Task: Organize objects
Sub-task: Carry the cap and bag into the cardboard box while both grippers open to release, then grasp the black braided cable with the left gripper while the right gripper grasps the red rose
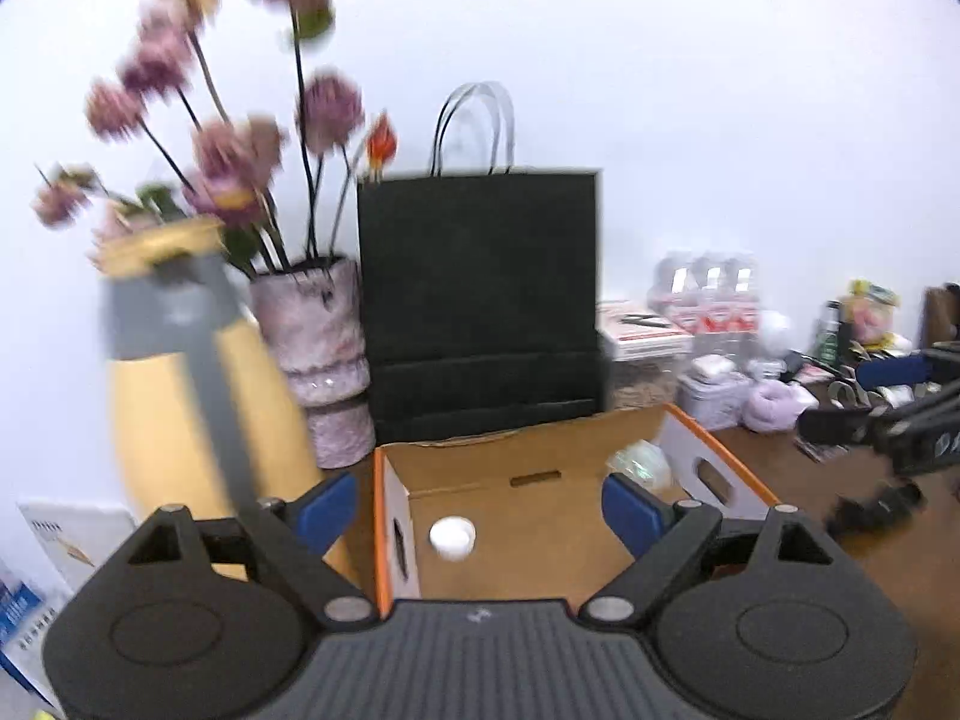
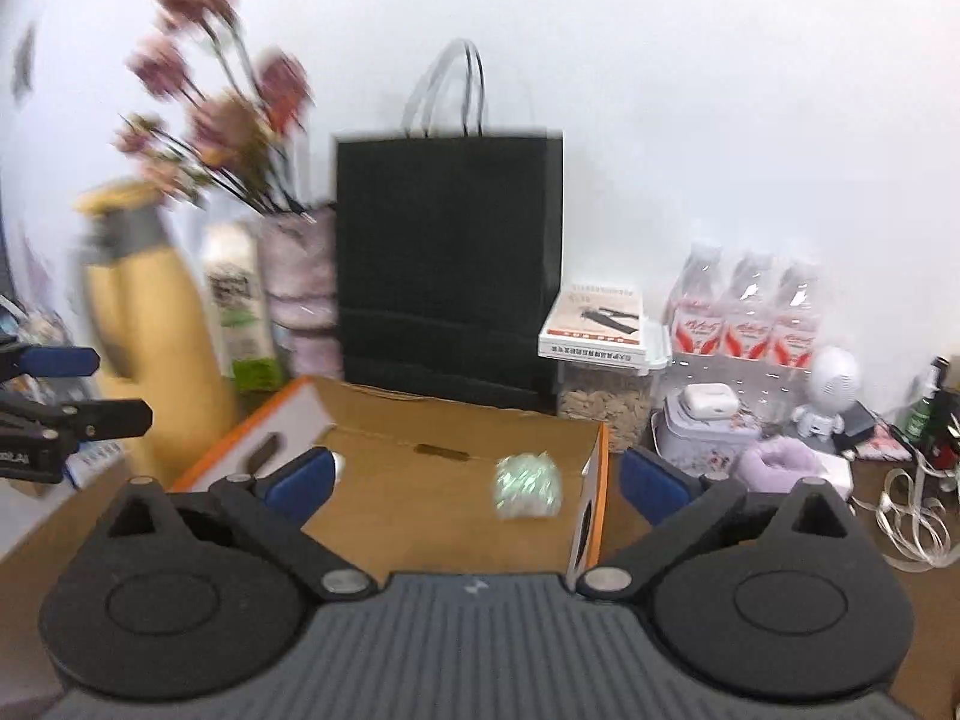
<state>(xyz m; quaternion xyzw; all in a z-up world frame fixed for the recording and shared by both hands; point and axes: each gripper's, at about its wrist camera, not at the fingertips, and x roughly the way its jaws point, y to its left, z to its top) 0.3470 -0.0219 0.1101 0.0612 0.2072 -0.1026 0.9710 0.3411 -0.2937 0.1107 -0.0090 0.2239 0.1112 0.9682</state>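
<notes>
An open cardboard box [image 1: 528, 462] with orange-edged white sides sits on the brown table; it also shows in the right wrist view [image 2: 420, 480]. Inside lie a small white round cup [image 1: 452, 537] and a greenish crinkly wrapped ball [image 1: 641, 463], also seen in the right wrist view [image 2: 528, 485]. My left gripper [image 1: 480, 504] is open and empty above the box's near edge. My right gripper [image 2: 480, 480] is open and empty over the box. The right gripper also shows at the right edge of the left wrist view [image 1: 882, 420]; the left gripper shows at the left edge of the right wrist view [image 2: 72, 390].
A black paper bag [image 2: 447, 264] stands behind the box. A yellow jug [image 1: 198, 396] and a flower vase [image 1: 321, 348] stand left. Bottled water [image 2: 744, 312], a tin [image 2: 705, 429], a purple soft item [image 2: 780, 462], a white figurine [image 2: 831, 387] and cables [image 2: 912, 516] crowd the right.
</notes>
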